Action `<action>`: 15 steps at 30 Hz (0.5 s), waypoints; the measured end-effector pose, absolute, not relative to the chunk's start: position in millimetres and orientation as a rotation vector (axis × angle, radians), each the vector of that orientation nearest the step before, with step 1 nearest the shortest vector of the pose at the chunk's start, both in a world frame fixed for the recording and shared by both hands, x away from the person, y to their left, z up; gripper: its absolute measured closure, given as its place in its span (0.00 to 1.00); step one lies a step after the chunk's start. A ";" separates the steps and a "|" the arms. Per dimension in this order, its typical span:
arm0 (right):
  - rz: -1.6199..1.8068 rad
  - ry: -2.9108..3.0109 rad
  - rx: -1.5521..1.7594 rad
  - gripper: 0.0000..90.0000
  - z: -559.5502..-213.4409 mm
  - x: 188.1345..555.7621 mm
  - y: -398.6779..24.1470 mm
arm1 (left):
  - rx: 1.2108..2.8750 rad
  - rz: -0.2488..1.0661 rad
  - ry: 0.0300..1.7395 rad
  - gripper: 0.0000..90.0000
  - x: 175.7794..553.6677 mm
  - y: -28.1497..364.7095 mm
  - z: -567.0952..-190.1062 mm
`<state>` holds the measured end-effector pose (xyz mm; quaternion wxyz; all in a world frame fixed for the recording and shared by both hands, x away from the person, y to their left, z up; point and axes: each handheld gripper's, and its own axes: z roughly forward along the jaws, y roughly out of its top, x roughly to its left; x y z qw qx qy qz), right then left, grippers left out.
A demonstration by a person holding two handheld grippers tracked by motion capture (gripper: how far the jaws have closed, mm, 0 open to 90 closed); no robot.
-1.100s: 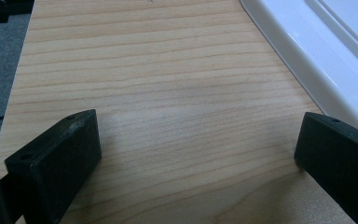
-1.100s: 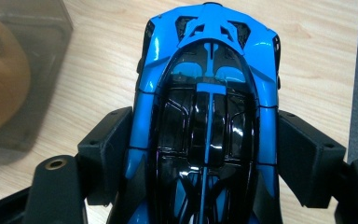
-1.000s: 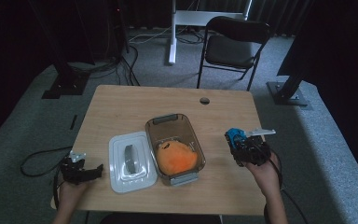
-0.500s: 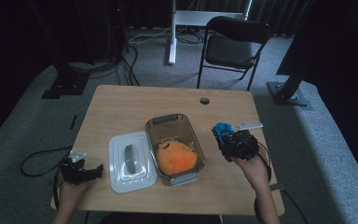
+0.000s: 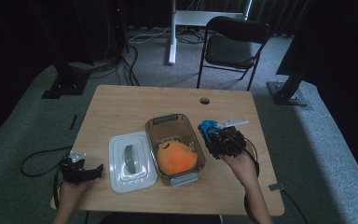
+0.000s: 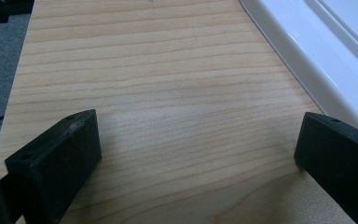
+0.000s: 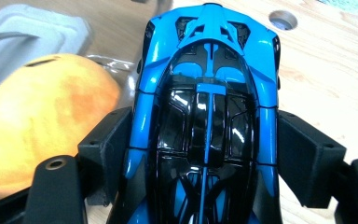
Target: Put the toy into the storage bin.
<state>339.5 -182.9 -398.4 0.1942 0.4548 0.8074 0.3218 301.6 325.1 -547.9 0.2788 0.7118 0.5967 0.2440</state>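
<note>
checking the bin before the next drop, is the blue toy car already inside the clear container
No: the blue toy car is clamped between the jaws of the right gripper, beside the clear container, which holds the orange plush toy.

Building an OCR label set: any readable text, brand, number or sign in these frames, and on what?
None readable.
Blue toy car in the right gripper: no lettering or badge on its roof or hood.
White lid: plain, no print.
Clear container and the orange plush in it: no label.
Table: bare wood grain.
</note>
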 end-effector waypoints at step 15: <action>0.946 2.318 1.194 0.28 -390.6 342.2 -148.1 | 1.909 0.653 1.603 0.01 301.5 325.0 -547.8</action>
